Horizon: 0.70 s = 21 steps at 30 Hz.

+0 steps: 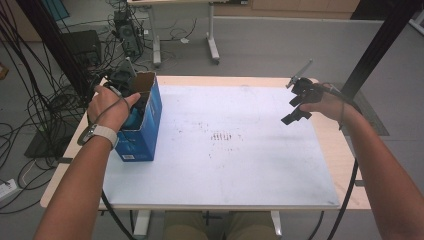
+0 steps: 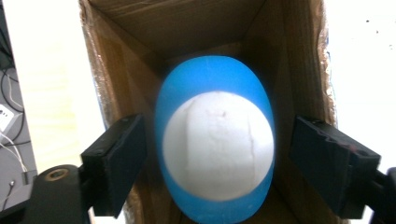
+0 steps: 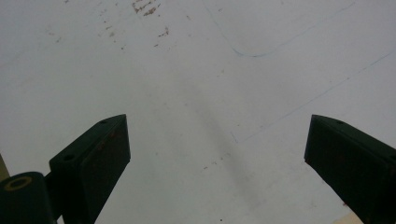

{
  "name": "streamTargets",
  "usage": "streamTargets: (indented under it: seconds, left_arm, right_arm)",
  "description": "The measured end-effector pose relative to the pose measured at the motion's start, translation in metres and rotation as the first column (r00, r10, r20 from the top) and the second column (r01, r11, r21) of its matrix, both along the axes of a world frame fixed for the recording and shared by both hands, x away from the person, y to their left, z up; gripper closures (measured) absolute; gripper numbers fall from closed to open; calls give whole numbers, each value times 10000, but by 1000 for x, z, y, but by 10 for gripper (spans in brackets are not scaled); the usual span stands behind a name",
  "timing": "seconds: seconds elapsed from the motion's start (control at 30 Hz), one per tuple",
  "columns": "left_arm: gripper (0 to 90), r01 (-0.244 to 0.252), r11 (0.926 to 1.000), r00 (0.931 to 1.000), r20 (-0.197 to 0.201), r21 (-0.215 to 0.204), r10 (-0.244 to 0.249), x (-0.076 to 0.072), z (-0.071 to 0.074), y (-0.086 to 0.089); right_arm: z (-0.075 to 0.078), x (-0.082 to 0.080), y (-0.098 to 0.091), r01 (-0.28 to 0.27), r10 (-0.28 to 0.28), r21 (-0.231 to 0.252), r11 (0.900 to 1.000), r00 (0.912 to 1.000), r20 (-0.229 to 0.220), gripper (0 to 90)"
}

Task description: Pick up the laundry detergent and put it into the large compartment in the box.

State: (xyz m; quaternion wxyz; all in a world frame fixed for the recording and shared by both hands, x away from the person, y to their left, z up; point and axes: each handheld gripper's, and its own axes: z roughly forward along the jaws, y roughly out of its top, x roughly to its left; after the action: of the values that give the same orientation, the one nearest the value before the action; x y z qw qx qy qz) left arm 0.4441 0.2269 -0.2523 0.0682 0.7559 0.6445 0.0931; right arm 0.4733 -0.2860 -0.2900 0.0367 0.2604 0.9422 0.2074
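A blue cardboard box point(image 1: 145, 131) stands open-topped at the table's left side. My left gripper point(image 2: 217, 123) reaches down into the box's brown inside point(image 2: 210, 28). A blue ball with a white round patch point(image 2: 215, 144) lies between the jaws. A thin gap shows on each side of the ball, so the pads do not press on it. My right gripper point(image 1: 292, 110) hovers open over the right part of the white table sheet point(image 1: 225, 150). In the right gripper view, my right gripper point(image 3: 217, 119) has only the bare sheet point(image 3: 187, 70) between its jaws.
The white sheet lies on a wooden tabletop point(image 1: 345, 150) whose edge shows at the right. Black frame posts point(image 1: 380, 45) rise at both back corners. Cables point(image 1: 30, 100) hang and lie on the floor at the left. A desk's legs point(image 1: 212, 45) stand behind the table.
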Motion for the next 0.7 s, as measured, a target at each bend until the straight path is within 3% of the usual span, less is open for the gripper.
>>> streamTargets:
  seconds: [0.23, 0.33, 0.43, 0.7]
  left_arm:
    - [102, 154, 9997, 9999, 18, -193, -154, -1, 12, 0]
    - [49, 552, 9984, 9982, 262, -144, -548, -3, 18, -3]
    - [48, 728, 9970, 9962, 496, -250, -715, -5, 25, -4]
    - [44, 1307, 9913, 9894, 648, -137, -1296, -11, 46, -10]
  right_arm:
    - [-1, -1, 1, -27, 27, -10, 10000, 10000, -26, 72]
    - [0, -2, 1, -30, 30, -23, 10000, 10000, -9, 72]
    - [1, -2, 0, -22, 22, -50, 10000, 10000, 10, 71]
    - [3, -4, -2, 25, -25, -88, 10000, 10000, 27, 71]
